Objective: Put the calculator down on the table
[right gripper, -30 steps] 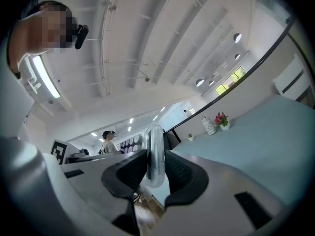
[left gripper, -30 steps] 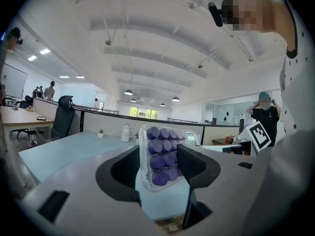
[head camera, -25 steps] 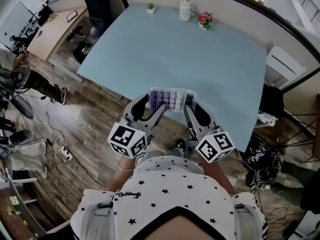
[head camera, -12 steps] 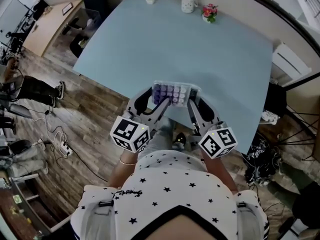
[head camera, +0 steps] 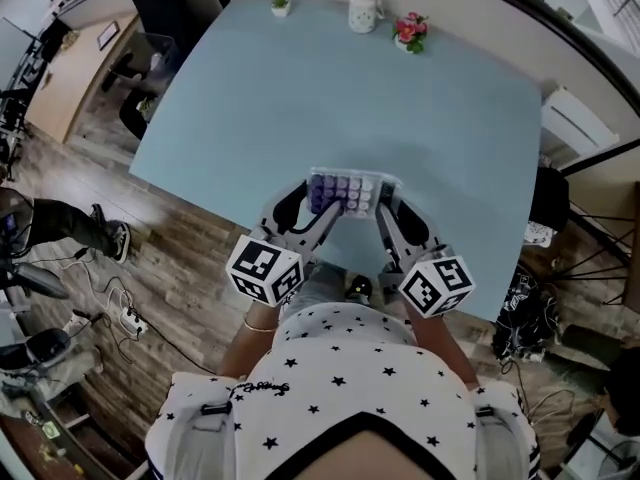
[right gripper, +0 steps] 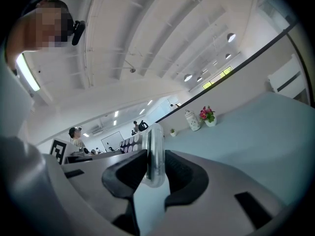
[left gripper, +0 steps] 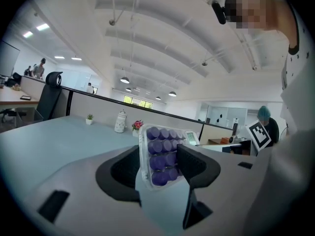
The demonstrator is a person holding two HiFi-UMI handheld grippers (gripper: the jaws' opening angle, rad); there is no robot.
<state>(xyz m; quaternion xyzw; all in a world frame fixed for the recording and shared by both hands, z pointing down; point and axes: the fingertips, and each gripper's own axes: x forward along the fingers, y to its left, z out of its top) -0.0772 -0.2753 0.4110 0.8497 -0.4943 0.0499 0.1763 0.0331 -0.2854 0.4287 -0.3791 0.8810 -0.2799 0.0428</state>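
Calculator (head camera: 348, 192) pinched at both ends by left gripper (head camera: 316, 204) and right gripper (head camera: 386, 206), above near edge of table (head camera: 420, 98). Should be kept level, lowered flat, jaws released together once supported.

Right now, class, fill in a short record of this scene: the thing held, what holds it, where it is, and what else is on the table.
Thing held: calculator with purple keys
Held by: left gripper and right gripper, both closed on it, one on each side
Place: over the near edge of the table; contact with it unclear
Far edge of table: small plant, white jug, pink flowers
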